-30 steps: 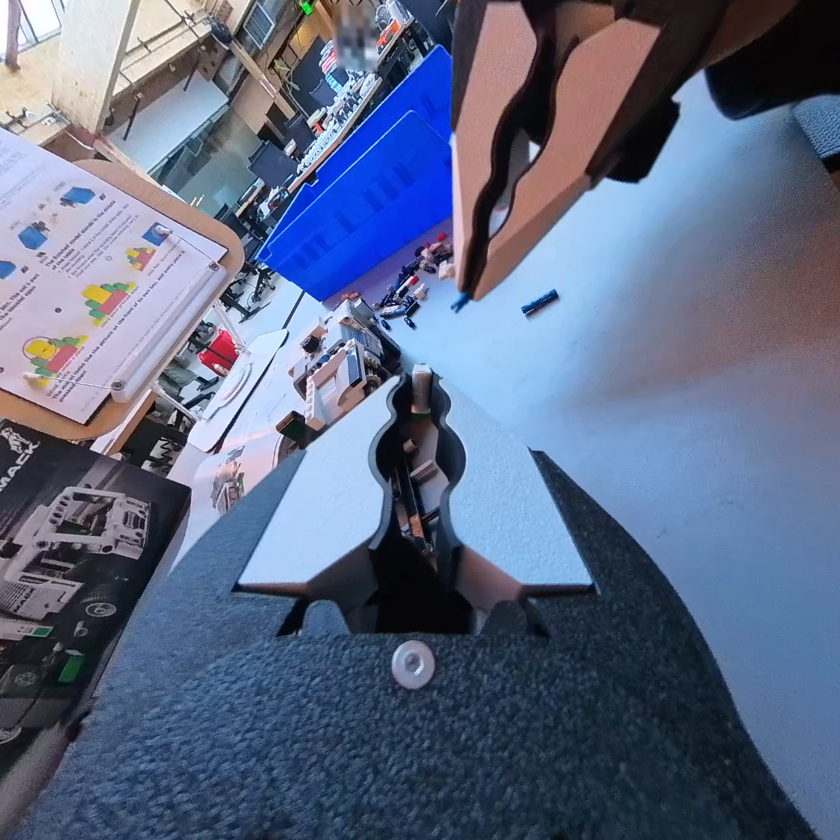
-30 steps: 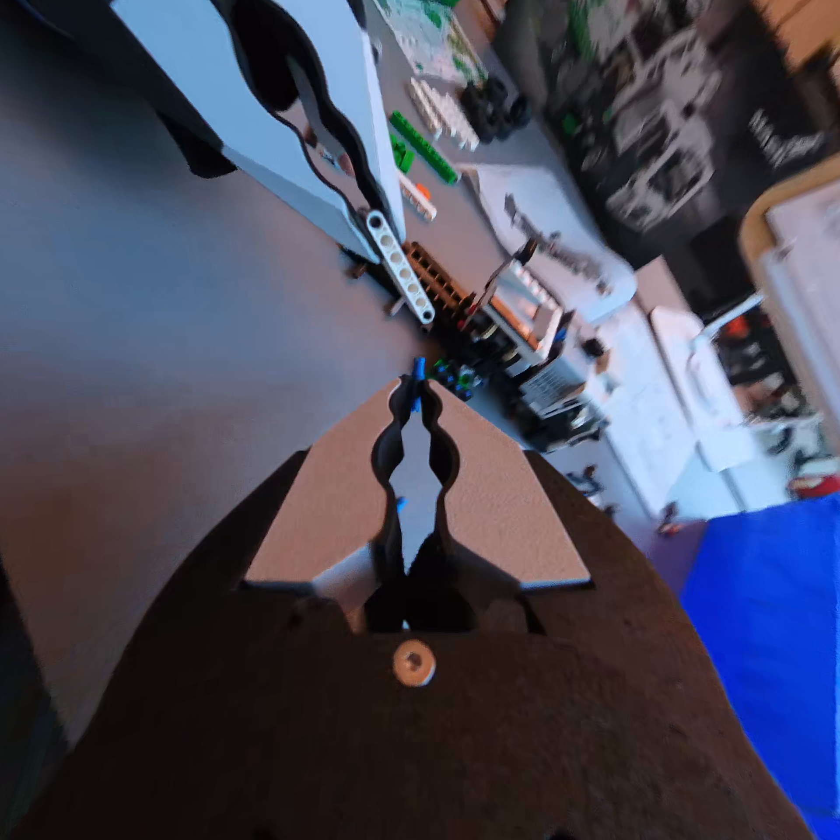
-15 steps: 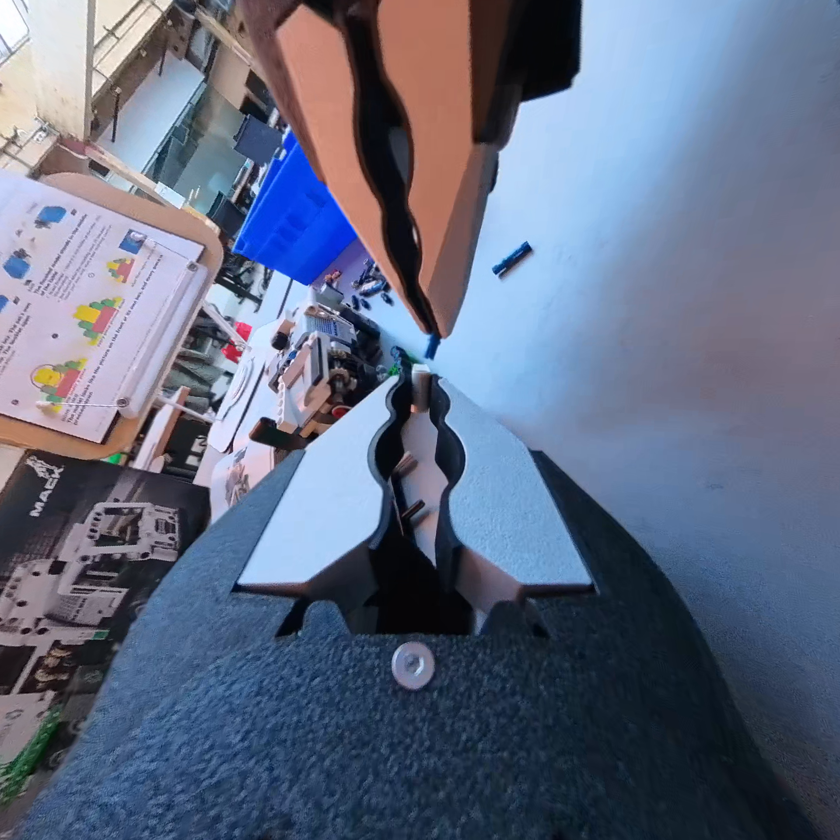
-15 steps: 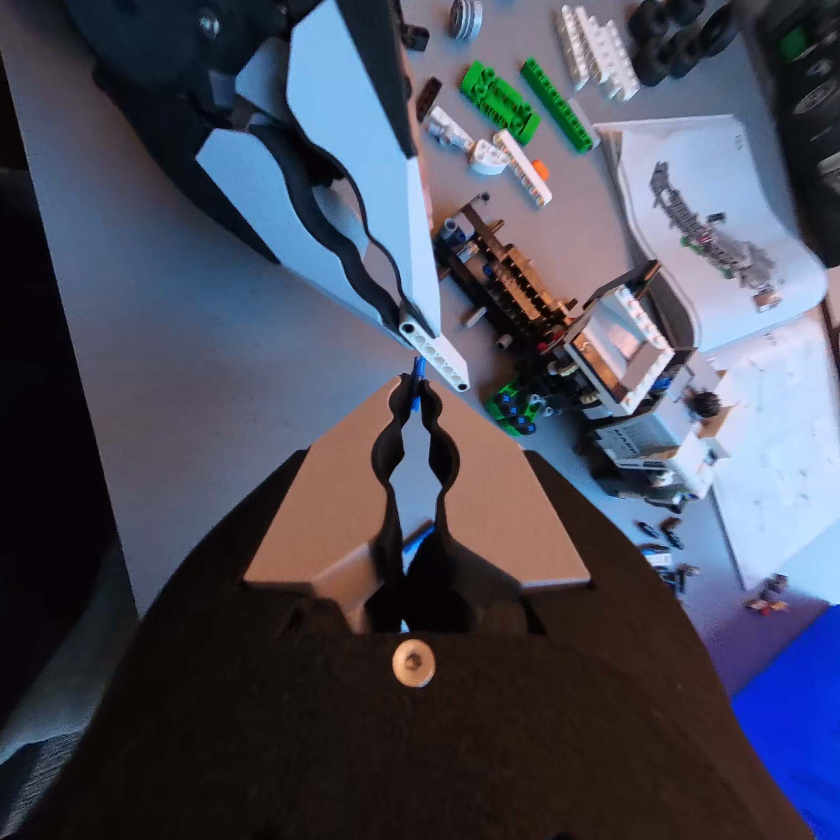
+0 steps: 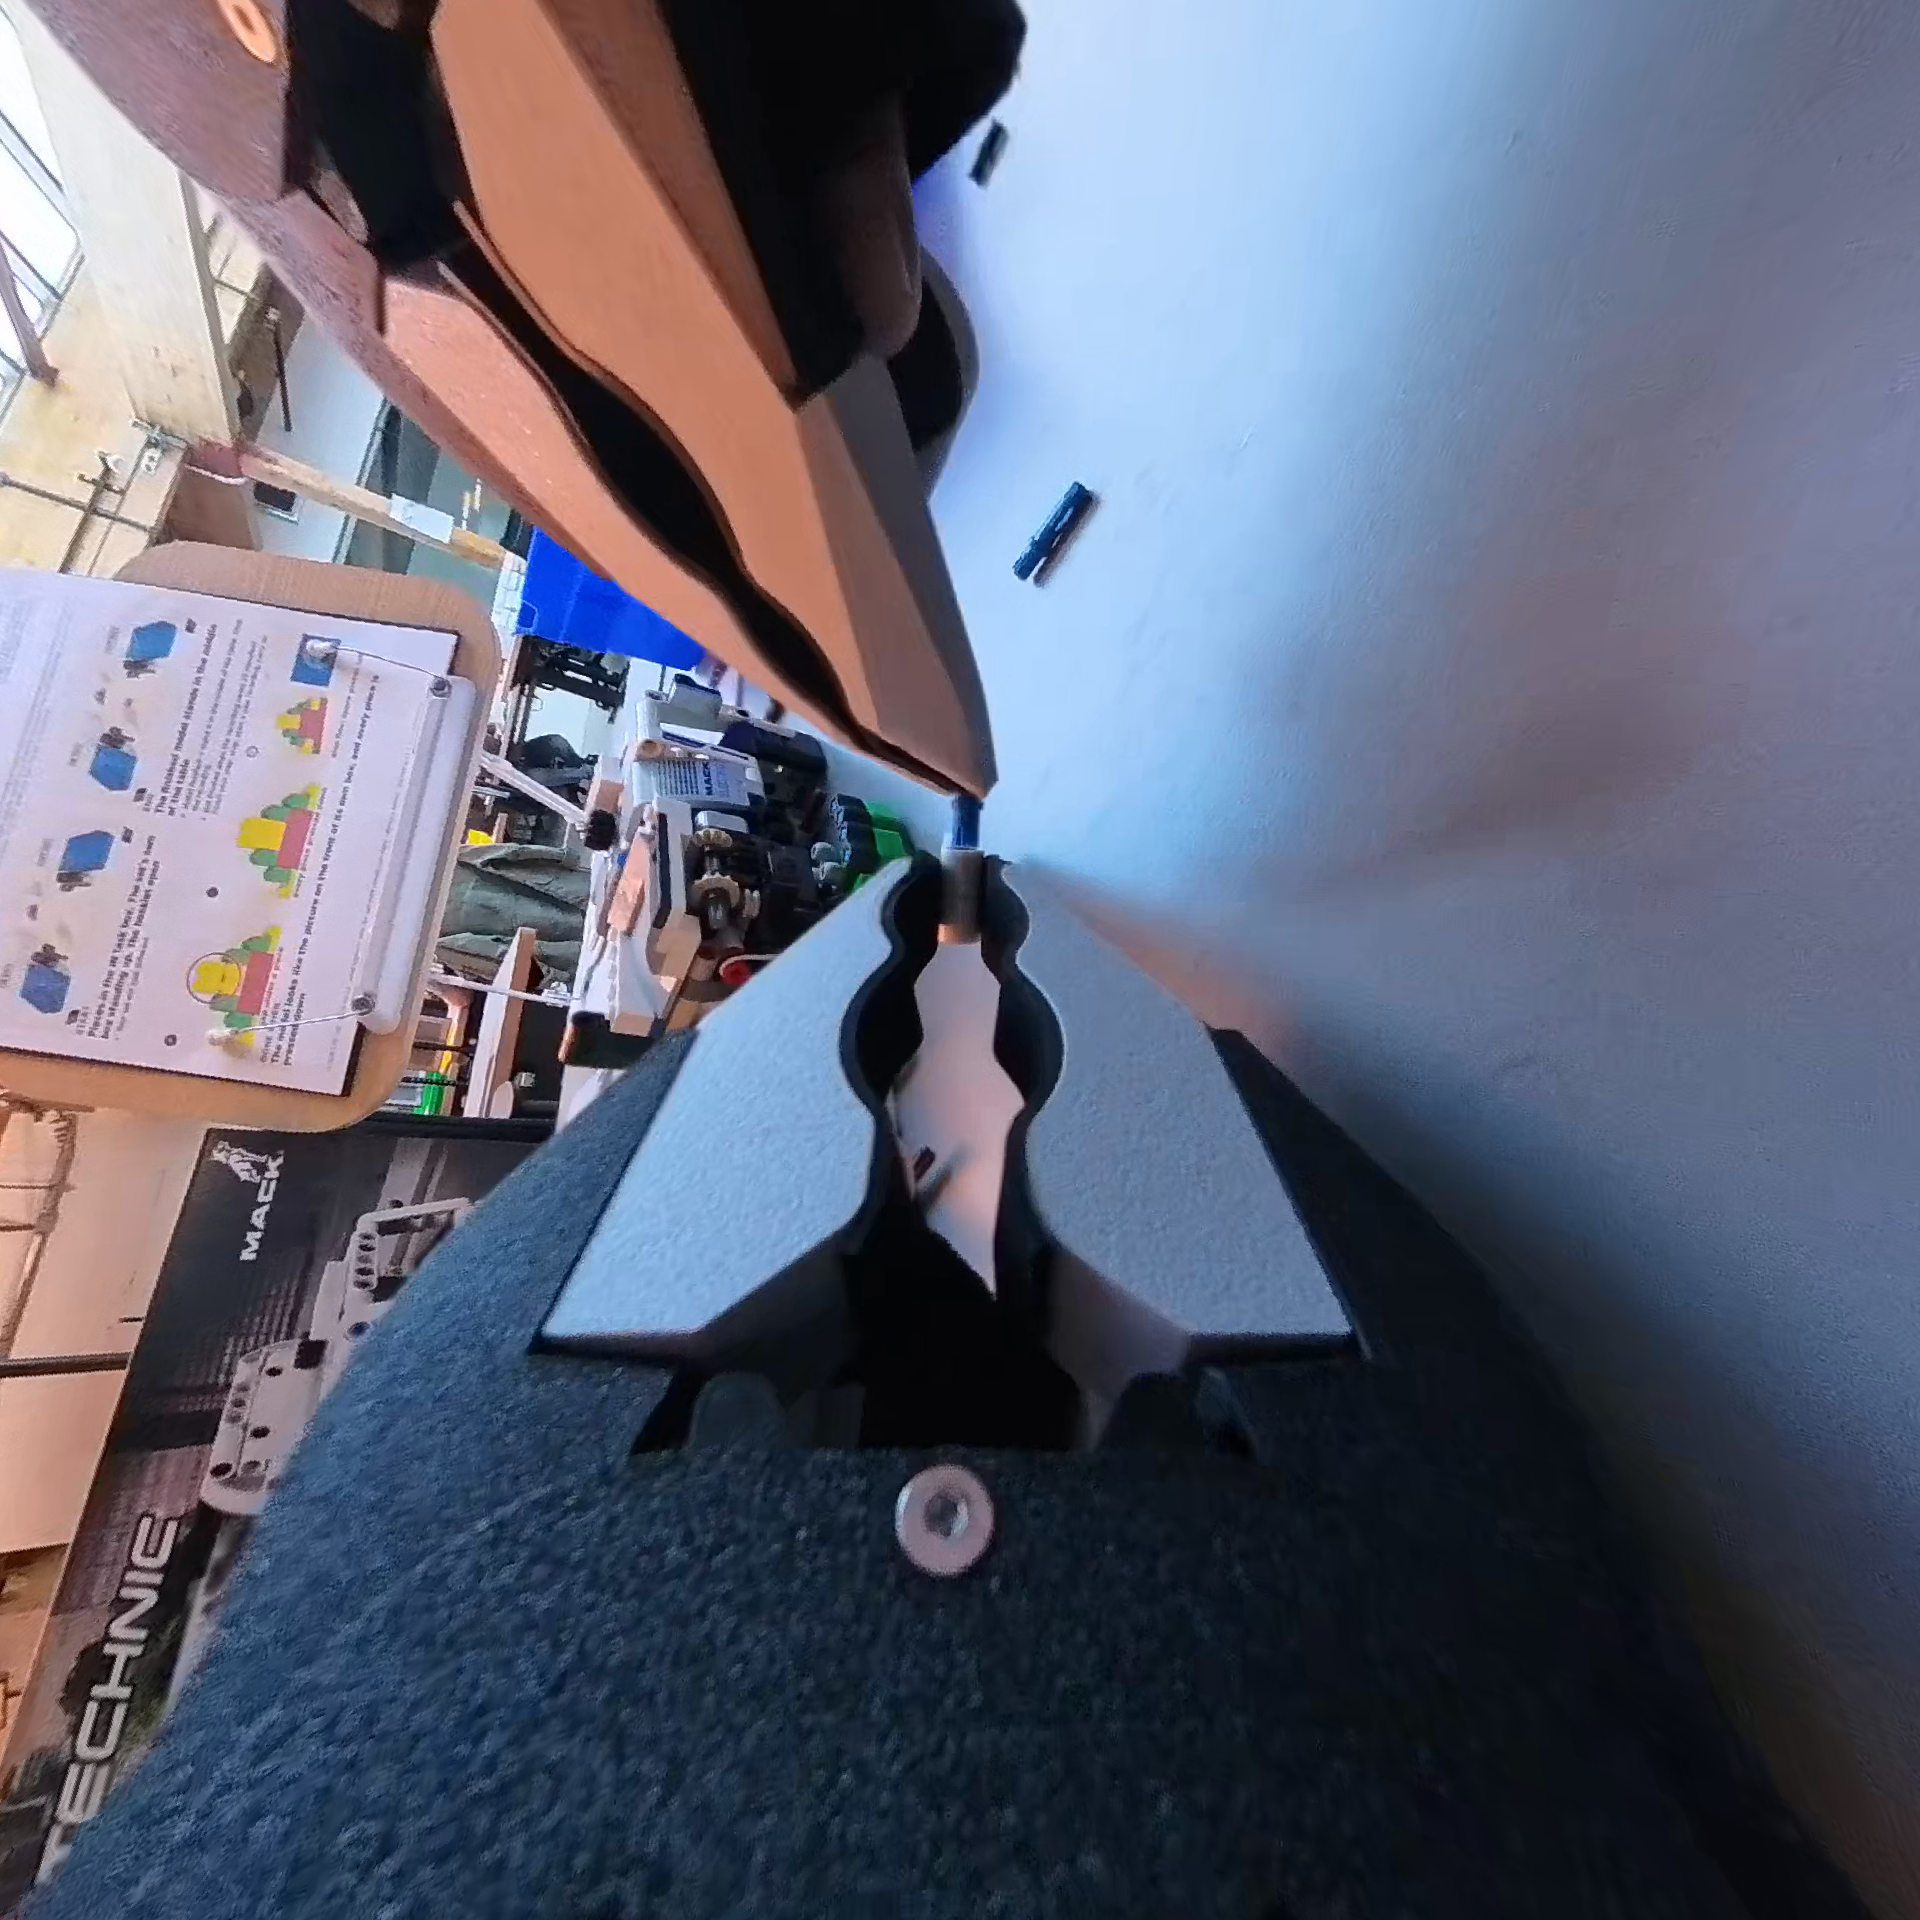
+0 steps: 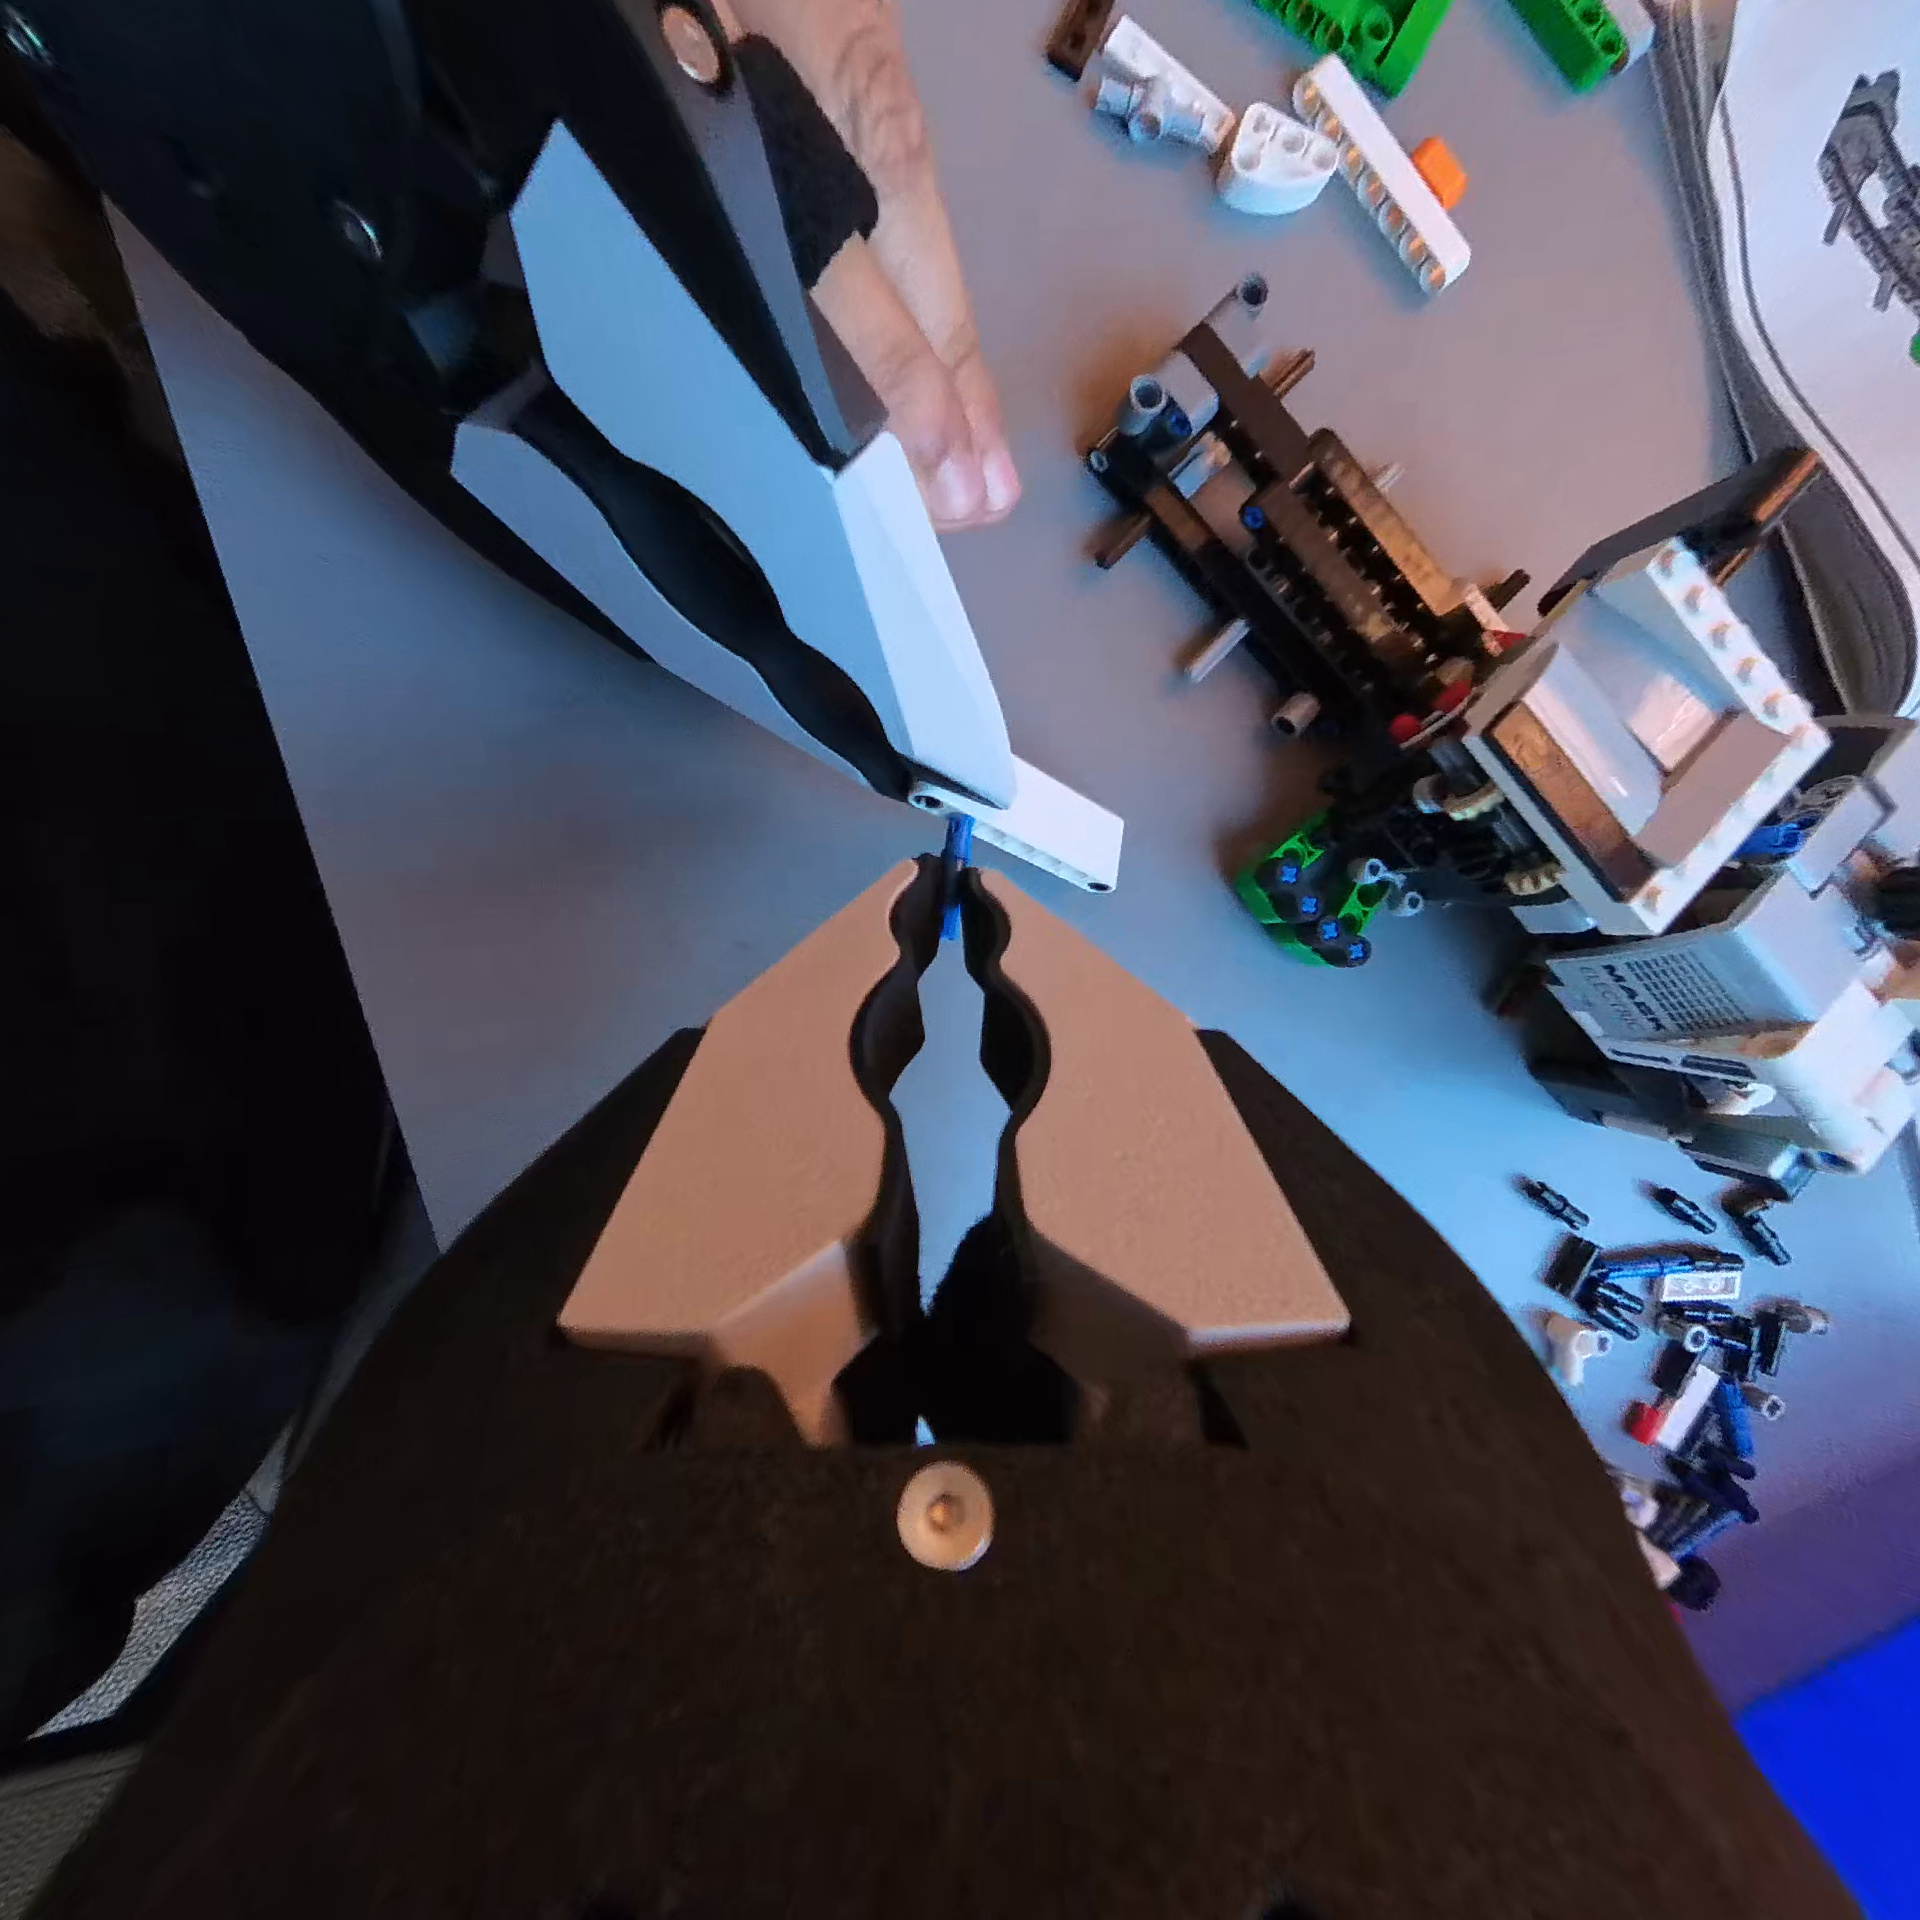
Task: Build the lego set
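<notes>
Tongs, two: right pinching one blue pin, left one white beam.

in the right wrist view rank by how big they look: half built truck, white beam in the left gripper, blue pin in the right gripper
1. half built truck
2. white beam
3. blue pin
The truck lies farther off, yet looks largest.

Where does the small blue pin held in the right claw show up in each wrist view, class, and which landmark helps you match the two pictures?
Left wrist view: the blue pin sits just above centre, between the two claw tips, against the white beam.
Right wrist view: the blue pin sits at centre, pinched at this claw's own tip.
Shared landmark: the partly built truck.
</notes>
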A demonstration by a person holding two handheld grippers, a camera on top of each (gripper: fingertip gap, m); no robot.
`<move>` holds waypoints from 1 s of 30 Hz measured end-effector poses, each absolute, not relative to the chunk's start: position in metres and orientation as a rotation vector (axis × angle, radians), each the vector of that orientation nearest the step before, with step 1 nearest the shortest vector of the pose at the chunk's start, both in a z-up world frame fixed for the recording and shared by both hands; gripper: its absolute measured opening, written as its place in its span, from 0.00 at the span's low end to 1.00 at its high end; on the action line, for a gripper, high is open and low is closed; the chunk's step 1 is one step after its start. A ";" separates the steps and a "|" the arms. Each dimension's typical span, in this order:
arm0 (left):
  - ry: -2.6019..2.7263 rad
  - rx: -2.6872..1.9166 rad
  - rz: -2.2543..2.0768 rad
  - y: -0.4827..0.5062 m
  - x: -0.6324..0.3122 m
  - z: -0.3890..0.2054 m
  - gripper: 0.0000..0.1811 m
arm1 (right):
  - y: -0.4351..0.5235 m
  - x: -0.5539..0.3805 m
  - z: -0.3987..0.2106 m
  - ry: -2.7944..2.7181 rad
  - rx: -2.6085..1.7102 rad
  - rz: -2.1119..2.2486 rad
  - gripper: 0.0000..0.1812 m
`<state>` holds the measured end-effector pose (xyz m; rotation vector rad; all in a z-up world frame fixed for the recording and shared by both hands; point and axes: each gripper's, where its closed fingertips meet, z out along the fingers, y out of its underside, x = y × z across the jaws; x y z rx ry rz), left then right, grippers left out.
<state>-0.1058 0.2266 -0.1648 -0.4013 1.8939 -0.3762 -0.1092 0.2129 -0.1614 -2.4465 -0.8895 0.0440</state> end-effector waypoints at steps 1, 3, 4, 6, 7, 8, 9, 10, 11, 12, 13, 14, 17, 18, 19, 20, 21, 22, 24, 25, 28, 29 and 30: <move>1.895 -0.404 -0.372 0.227 -0.106 -0.165 0.03 | 0.213 -0.109 -0.162 -0.883 -2.449 0.038 0.01; 1.892 -0.404 -0.372 0.227 -0.106 -0.164 0.03 | 0.214 -0.110 -0.161 -0.868 -2.447 0.035 0.01; 1.891 -0.407 -0.374 0.227 -0.106 -0.164 0.03 | 0.214 -0.110 -0.161 -0.855 -2.449 0.043 0.01; 1.891 -0.411 -0.376 0.227 -0.106 -0.164 0.03 | 0.214 -0.110 -0.161 -0.841 -2.446 0.050 0.01; 1.892 -0.412 -0.379 0.227 -0.106 -0.163 0.03 | 0.214 -0.110 -0.161 -0.840 -2.446 0.048 0.01; 1.894 -0.417 -0.386 0.227 -0.107 -0.163 0.03 | 0.213 -0.110 -0.160 -0.842 -2.447 0.046 0.01; 1.896 -0.425 -0.397 0.227 -0.107 -0.163 0.03 | 0.214 -0.111 -0.159 -0.858 -2.442 0.031 0.01; 1.903 -0.442 -0.417 0.227 -0.107 -0.163 0.03 | 0.214 -0.111 -0.159 -0.886 -2.434 0.001 0.01; 1.913 -0.463 -0.438 0.227 -0.107 -0.163 0.03 | 0.214 -0.110 -0.159 -0.914 -2.430 -0.030 0.01; 1.920 -0.480 -0.449 0.227 -0.106 -0.164 0.03 | 0.215 -0.110 -0.159 -0.930 -2.429 -0.057 0.01; 1.925 -0.491 -0.452 0.228 -0.106 -0.164 0.03 | 0.215 -0.110 -0.159 -0.942 -2.426 -0.078 0.01; 1.930 -0.500 -0.452 0.228 -0.106 -0.165 0.03 | 0.216 -0.110 -0.160 -0.950 -2.425 -0.089 0.01; 1.931 -0.543 -0.452 0.232 -0.105 -0.166 0.03 | 0.220 -0.108 -0.160 -0.970 -2.398 -0.148 0.01; 1.931 -0.563 -0.460 0.234 -0.104 -0.165 0.03 | 0.221 -0.108 -0.159 -0.975 -2.384 -0.182 0.01; 1.929 -0.581 -0.469 0.235 -0.104 -0.165 0.03 | 0.223 -0.107 -0.159 -0.968 -2.372 -0.211 0.01; 1.926 -0.599 -0.476 0.237 -0.103 -0.164 0.03 | 0.224 -0.107 -0.158 -0.945 -2.362 -0.224 0.01; 1.919 -0.614 -0.480 0.239 -0.103 -0.163 0.03 | 0.226 -0.106 -0.157 -0.913 -2.345 -0.234 0.01; 1.913 -0.623 -0.491 0.239 -0.102 -0.162 0.03 | 0.229 -0.105 -0.156 -0.870 -2.327 -0.238 0.01; 1.912 -0.644 -0.502 0.241 -0.102 -0.162 0.03 | 0.231 -0.105 -0.157 -0.786 -2.304 -0.220 0.01; 1.915 -0.648 -0.503 0.242 -0.101 -0.162 0.03 | 0.231 -0.105 -0.158 -0.759 -2.293 -0.216 0.01; 1.916 -0.600 -0.468 0.239 -0.102 -0.164 0.03 | 0.228 -0.106 -0.161 -0.804 -2.287 -0.218 0.01; 1.916 -0.584 -0.462 0.237 -0.103 -0.164 0.03 | 0.227 -0.106 -0.161 -0.839 -2.286 -0.220 0.01; 1.916 -0.568 -0.456 0.236 -0.103 -0.164 0.03 | 0.225 -0.106 -0.162 -0.872 -2.295 -0.217 0.01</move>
